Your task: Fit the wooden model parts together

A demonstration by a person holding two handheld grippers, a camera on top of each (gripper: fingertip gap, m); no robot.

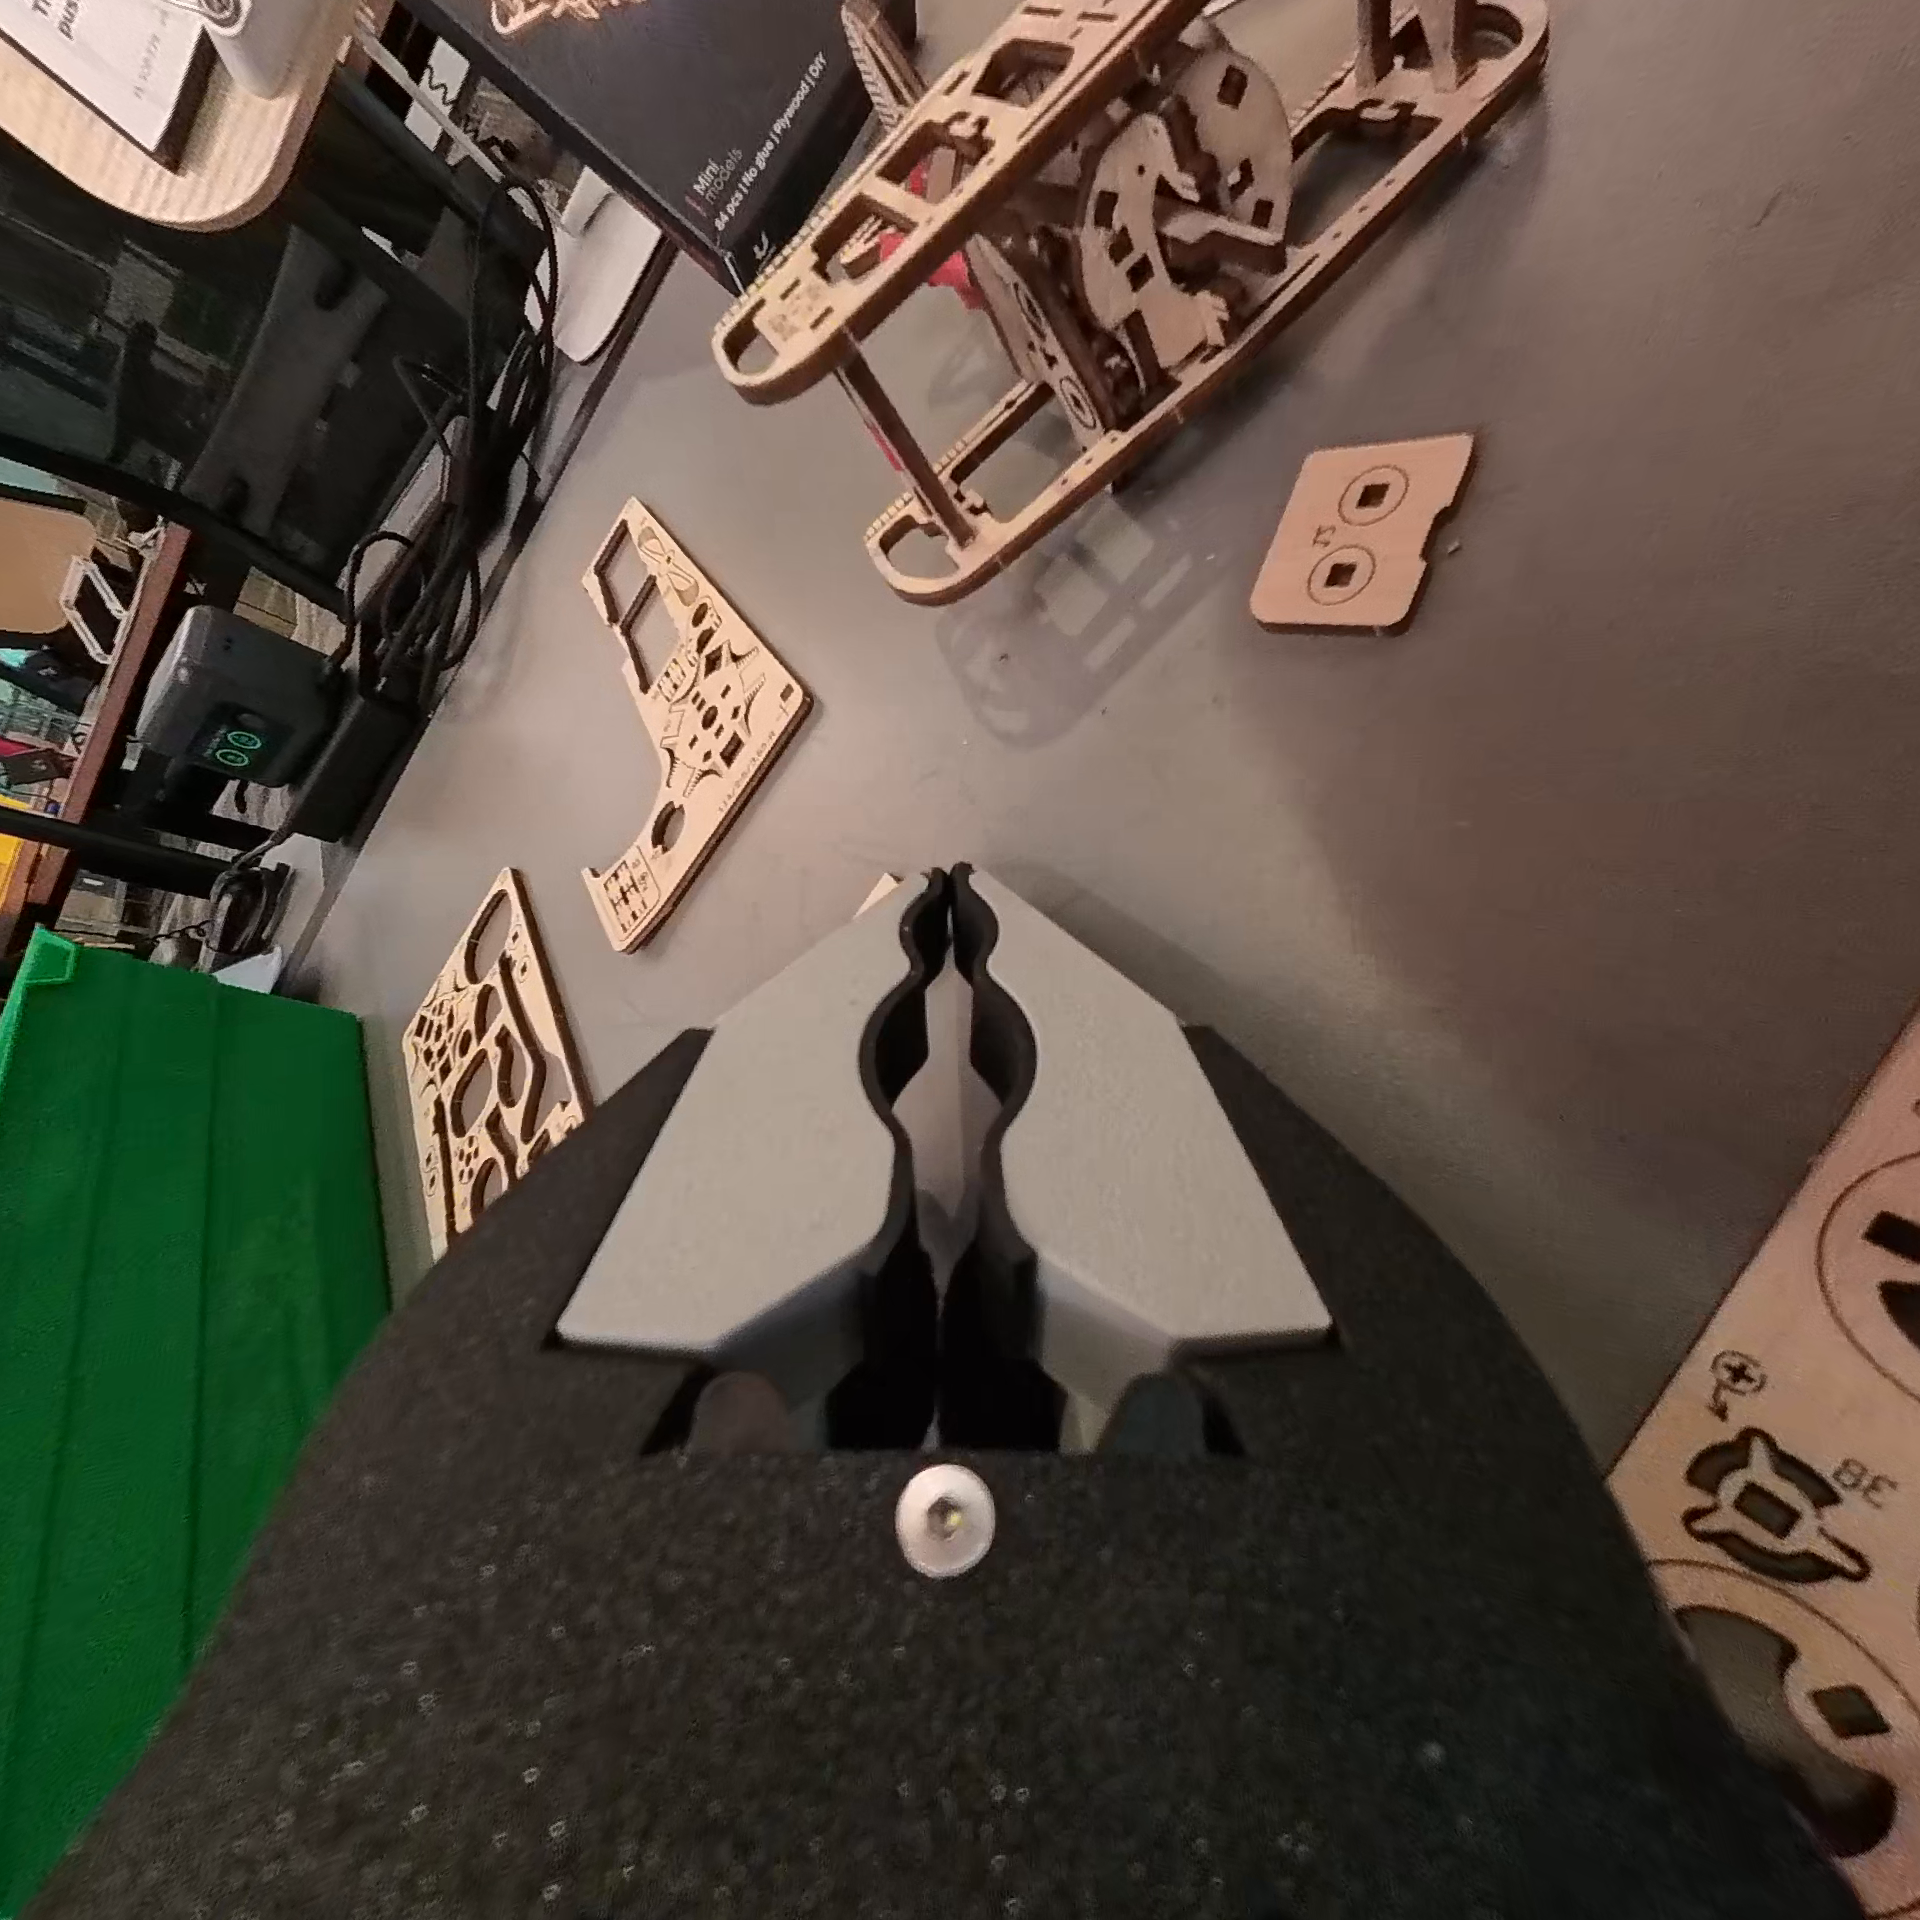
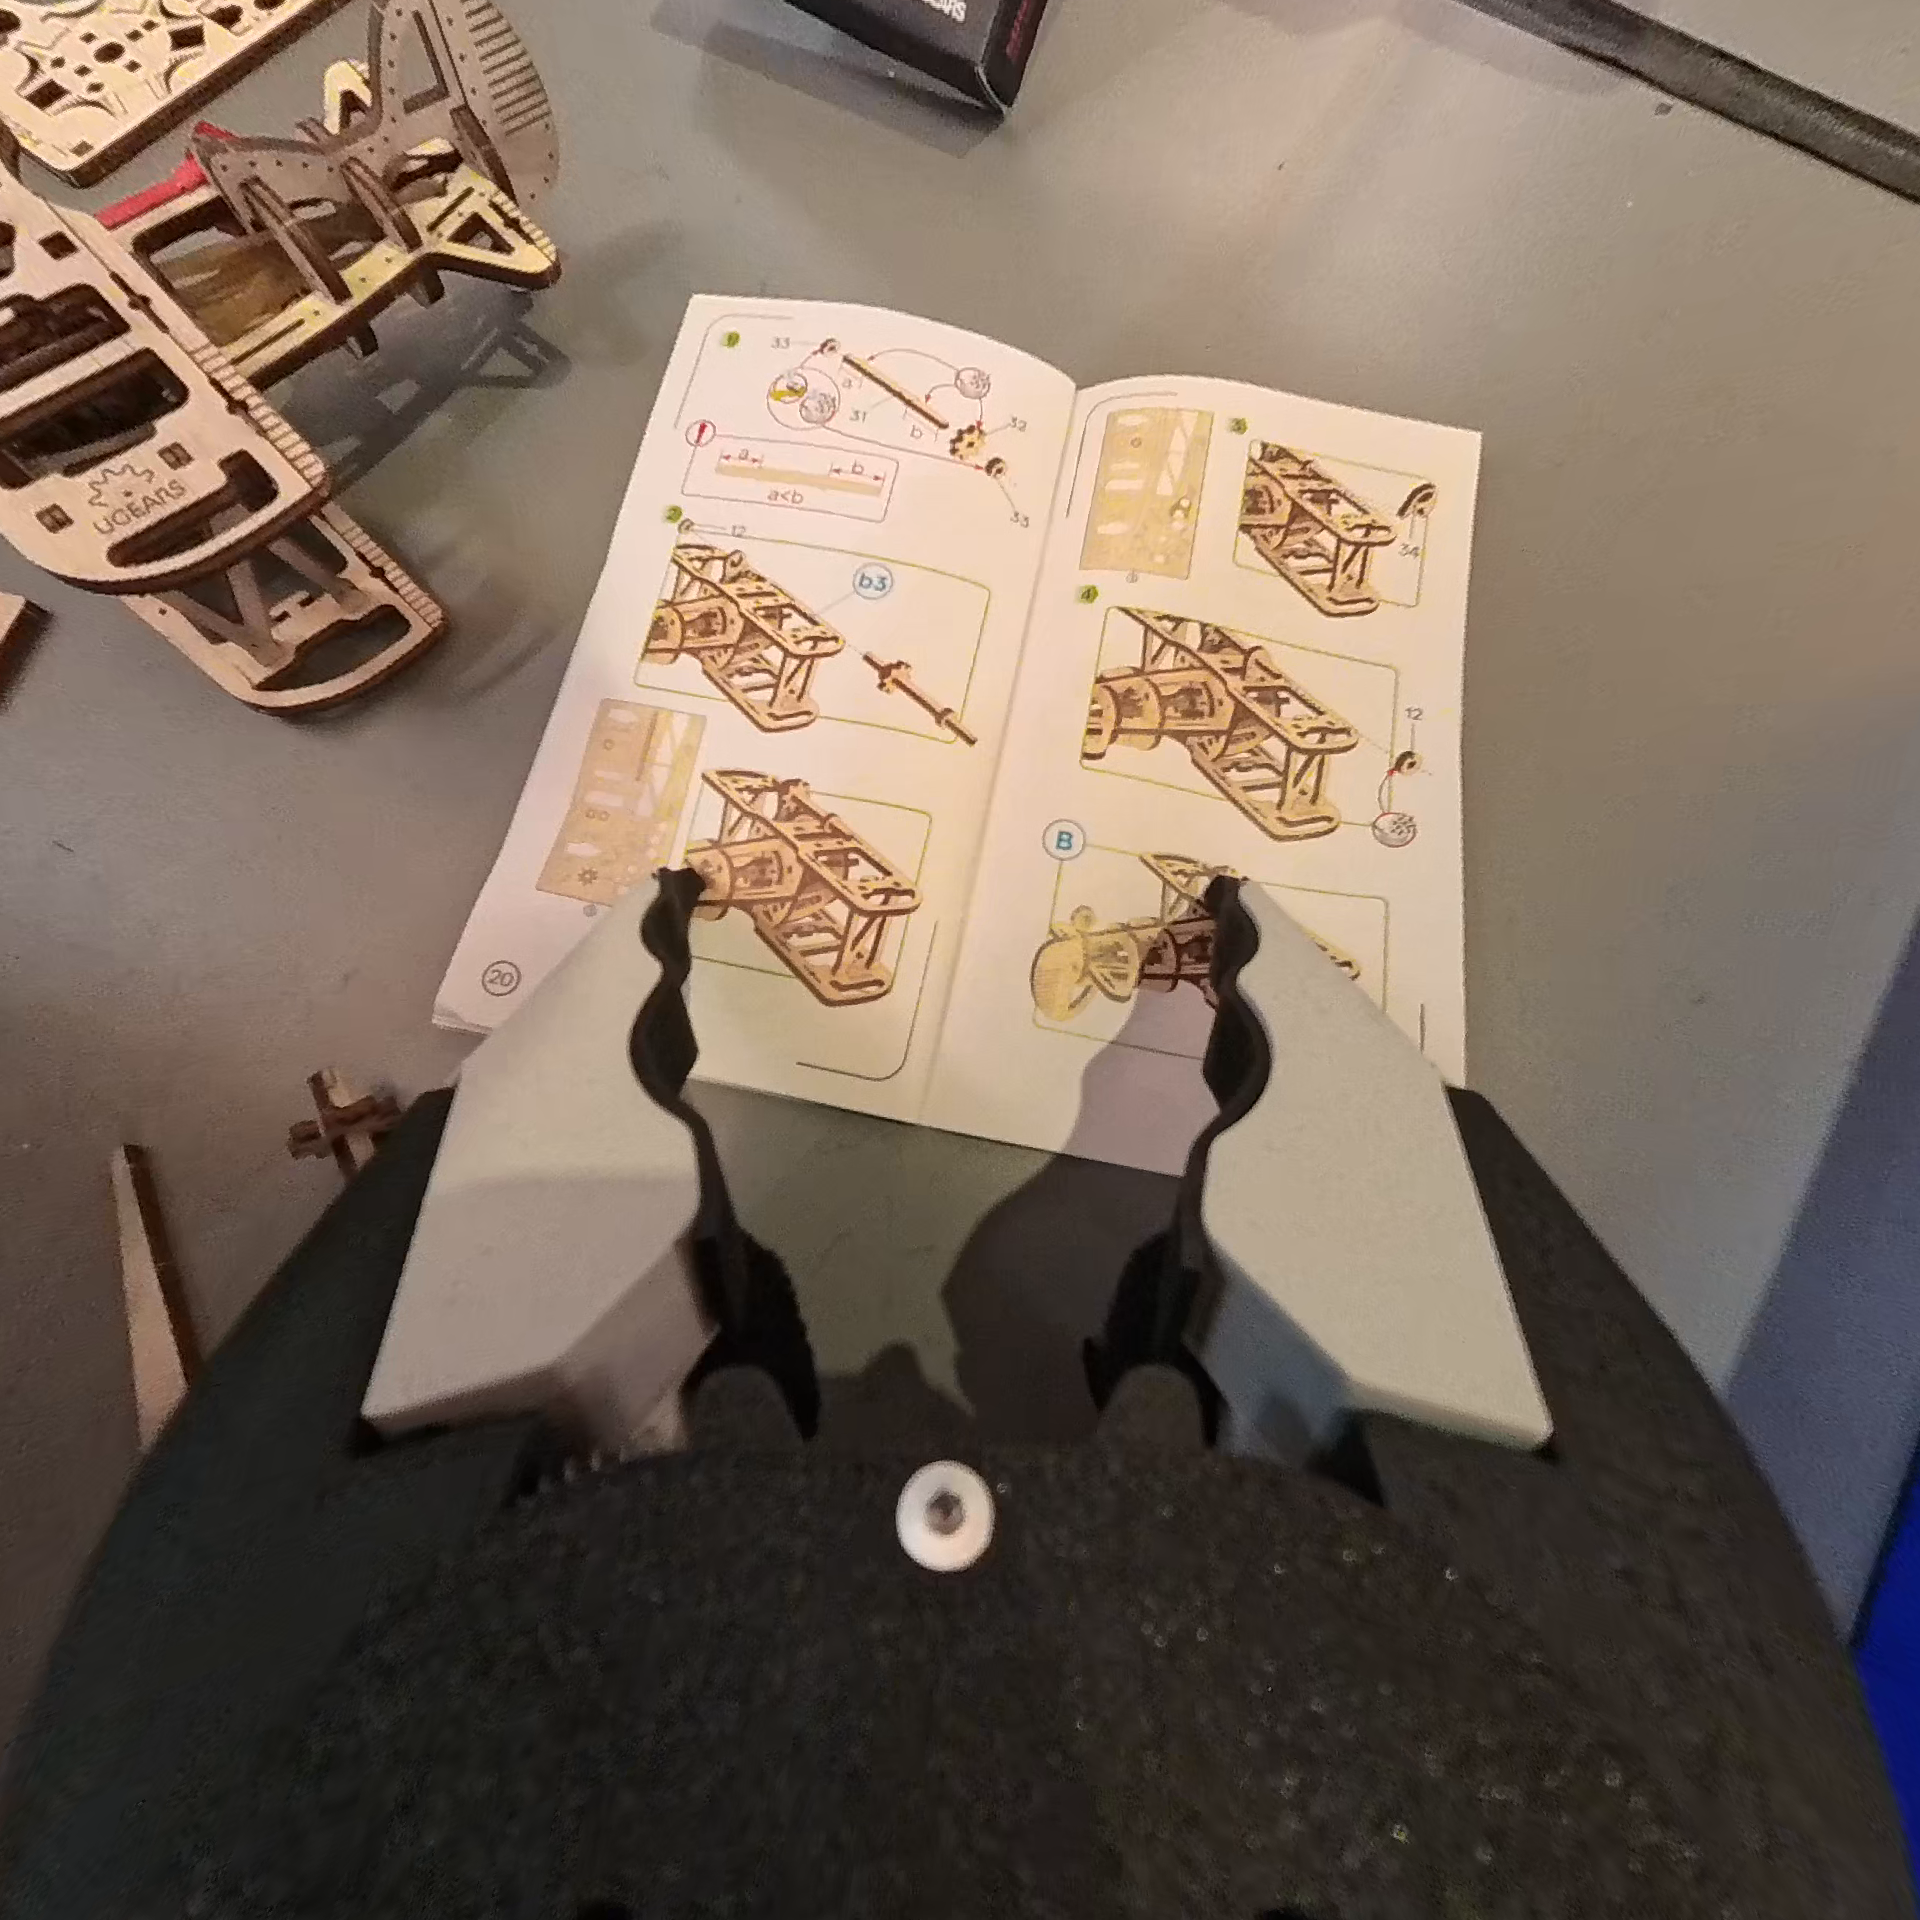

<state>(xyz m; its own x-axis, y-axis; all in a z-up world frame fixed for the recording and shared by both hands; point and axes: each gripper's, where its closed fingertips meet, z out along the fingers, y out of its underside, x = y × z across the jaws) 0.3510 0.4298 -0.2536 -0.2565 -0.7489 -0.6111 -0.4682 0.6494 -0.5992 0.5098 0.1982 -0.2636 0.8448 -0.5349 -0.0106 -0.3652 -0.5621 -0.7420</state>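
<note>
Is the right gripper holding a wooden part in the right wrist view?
No: the right gripper stands with its jaws wide apart and empty, above the open instruction booklet.

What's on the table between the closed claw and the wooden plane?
Nothing: in the left wrist view only bare grey table lies between the left claw and the wooden plane. A small wooden plate sits off to the side.

Booklet [image 2: 956, 707] right of model [image 2: 208, 436]

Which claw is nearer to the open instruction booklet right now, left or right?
Right. The right claw hangs open directly over the instruction booklet. The left claw is shut over bare table; no booklet shows in its view.
</note>
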